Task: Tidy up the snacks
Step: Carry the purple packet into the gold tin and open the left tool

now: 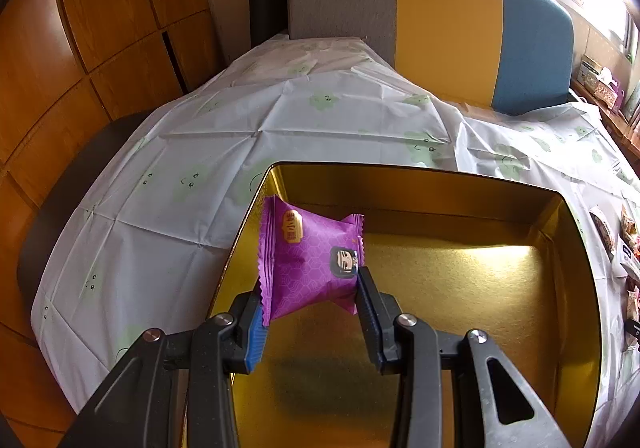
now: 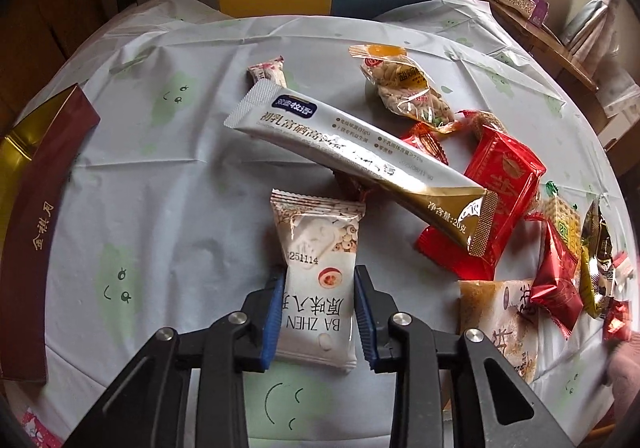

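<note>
1. Now your left gripper (image 1: 310, 302) pinches the purple snack packet (image 1: 310, 262) over the gold tin (image 1: 440, 268), lower centre of frame.
2. Your right gripper (image 2: 320, 300) clamps the white BA ZHEN packet (image 2: 320, 280) on the surface (image 2: 160, 188), bottom centre.

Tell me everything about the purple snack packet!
The purple packet is a small, puffy pillow pouch of shiny plastic film with zigzag-cut ends. It has a faint honeycomb pattern, a gold label near one end and a little cartoon face near the other. It is sealed. The left gripper holds it by its lower part, a finger at each side, hanging tilted over the gold tin, near the tin's left wall.
</note>
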The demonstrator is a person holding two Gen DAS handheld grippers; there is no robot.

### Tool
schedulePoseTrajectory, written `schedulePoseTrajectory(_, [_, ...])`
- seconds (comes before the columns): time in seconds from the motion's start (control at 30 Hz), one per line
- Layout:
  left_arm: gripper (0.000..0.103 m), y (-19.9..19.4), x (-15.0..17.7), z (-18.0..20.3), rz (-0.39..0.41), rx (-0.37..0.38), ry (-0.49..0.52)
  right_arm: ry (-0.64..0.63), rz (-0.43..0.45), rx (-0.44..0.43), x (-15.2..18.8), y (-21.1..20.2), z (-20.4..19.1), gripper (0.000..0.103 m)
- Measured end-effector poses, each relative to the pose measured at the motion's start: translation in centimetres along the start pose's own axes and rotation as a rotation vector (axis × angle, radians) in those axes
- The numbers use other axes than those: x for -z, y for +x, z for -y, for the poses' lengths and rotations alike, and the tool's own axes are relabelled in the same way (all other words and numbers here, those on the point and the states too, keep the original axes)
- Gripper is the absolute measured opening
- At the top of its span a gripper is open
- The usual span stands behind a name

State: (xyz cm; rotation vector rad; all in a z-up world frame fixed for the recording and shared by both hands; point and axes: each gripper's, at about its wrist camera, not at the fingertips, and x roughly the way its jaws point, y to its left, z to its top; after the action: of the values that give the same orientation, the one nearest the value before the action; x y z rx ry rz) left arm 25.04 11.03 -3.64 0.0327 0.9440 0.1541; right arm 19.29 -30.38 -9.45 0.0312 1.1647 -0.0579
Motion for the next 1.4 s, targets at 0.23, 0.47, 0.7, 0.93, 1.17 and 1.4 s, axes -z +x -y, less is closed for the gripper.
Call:
schedulePoseTrajectory(0.23, [0.04,1.7,-0.6,-0.7,-0.052,0.075,-0.054,0.003,0.0,-0.009,-0.1,0.0,0.0,0.033])
schedulePoseTrajectory(0.47, [0.04,3.4,-0.9,-1.6,-0.108,0.181,-0.152,0.01,-0.004,-0.018,-0.1,0.1,0.1,0.033])
schedulePoseTrajectory(0.7, [0.04,4.8,-1.2,-2.8,-0.146,0.278,-0.252,0.014,-0.004,-0.023,-0.1,0.2,0.3,0.033])
schedulePoseTrajectory(0.93, [0.04,6.2,-1.4,-3.8,-0.181,0.355,-0.346,0.021,-0.002,-0.026,-0.1,0.2,0.4,0.033])
schedulePoseTrajectory(1.17, [0.041,6.8,-1.9,-3.8,-0.181,0.373,-0.366,0.031,0.009,-0.026,0.0,0.0,0.7,0.033])
schedulePoseTrajectory(1.4, [0.04,7.0,-2.2,-4.0,-0.176,0.381,-0.379,0.001,0.073,-0.011,0.1,-1.9,0.1,0.033])
